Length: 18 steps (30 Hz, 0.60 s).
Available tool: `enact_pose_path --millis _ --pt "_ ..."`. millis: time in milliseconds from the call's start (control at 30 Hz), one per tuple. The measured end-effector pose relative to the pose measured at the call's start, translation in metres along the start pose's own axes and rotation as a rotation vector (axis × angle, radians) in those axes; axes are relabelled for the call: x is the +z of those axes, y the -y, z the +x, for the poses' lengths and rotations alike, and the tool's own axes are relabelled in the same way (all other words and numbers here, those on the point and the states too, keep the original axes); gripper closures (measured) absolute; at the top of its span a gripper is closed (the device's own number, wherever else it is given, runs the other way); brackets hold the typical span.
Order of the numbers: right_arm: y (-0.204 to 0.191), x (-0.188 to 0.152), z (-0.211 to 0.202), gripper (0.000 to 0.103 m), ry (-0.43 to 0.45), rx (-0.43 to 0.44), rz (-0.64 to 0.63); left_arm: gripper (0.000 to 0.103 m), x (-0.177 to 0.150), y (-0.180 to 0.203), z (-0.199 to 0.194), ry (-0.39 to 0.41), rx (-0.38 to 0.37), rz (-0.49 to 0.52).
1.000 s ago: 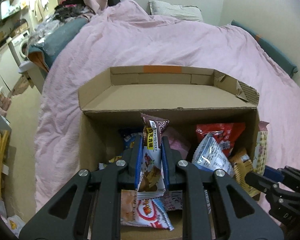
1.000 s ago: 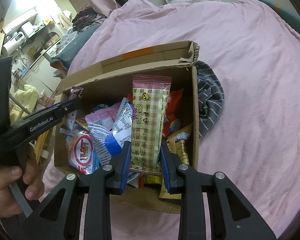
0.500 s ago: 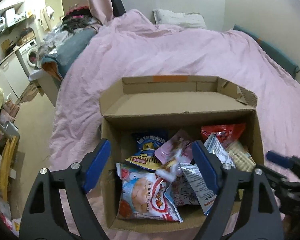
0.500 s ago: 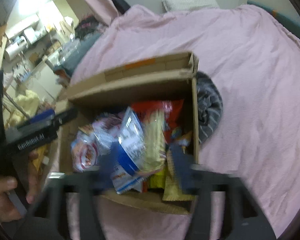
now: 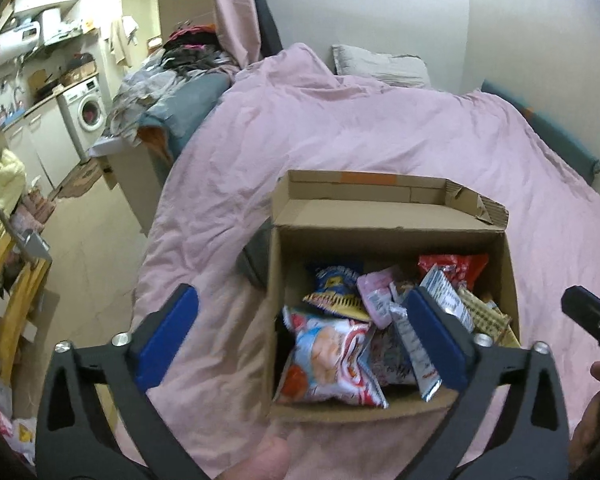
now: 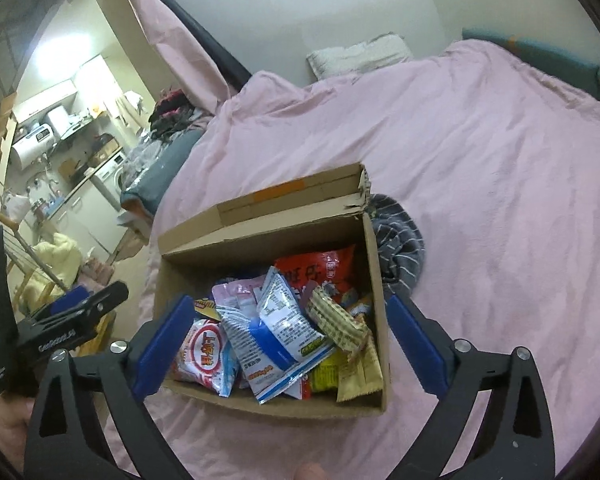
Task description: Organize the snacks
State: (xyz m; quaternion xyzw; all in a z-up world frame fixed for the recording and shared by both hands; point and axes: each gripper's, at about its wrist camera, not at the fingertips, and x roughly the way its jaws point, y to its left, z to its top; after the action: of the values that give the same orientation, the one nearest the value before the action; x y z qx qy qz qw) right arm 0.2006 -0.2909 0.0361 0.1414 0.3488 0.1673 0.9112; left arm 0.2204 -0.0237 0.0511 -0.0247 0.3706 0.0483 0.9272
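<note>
Left tool [image 5: 300, 336]: jaws wide, empty, left of box centre, above near-left wall. Cardboard box [image 6: 374, 264] of snack packets [image 6: 276, 320] on pink bed [image 6: 500, 200], ahead and below. Right tool [image 6: 288, 340]: wide, empty, straddling box, better centred, likely nearer for next pick

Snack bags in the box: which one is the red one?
The red snack bag at the back right of the cardboard box, leaning on the far wall. It is solid red with white writing; the bags in front are mostly white, blue, pink or yellow.
</note>
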Motion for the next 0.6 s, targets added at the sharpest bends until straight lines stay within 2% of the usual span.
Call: enact_pose_path --millis 200,333,500,600 --pt "-0.024 -0.014 -0.031 0.0 0.077 -0.018 -0.049 0.0 -0.024 -0.022 -0.03 0.024 -0.012 -0.007" --pt "-0.033 -0.032 -0.044 0.0 0.078 -0.049 -0.069 0.0 -0.047 -0.032 -0.051 0.044 -0.002 0.002" --pt "-0.047 -0.052 -0.059 0.0 0.103 -0.099 -0.119 0.0 -0.072 -0.044 -0.066 0.034 -0.011 0.004" --pt "-0.051 -0.063 -0.065 0.0 0.11 -0.118 -0.132 0.0 -0.082 -0.054 -0.08 0.06 -0.008 -0.019"
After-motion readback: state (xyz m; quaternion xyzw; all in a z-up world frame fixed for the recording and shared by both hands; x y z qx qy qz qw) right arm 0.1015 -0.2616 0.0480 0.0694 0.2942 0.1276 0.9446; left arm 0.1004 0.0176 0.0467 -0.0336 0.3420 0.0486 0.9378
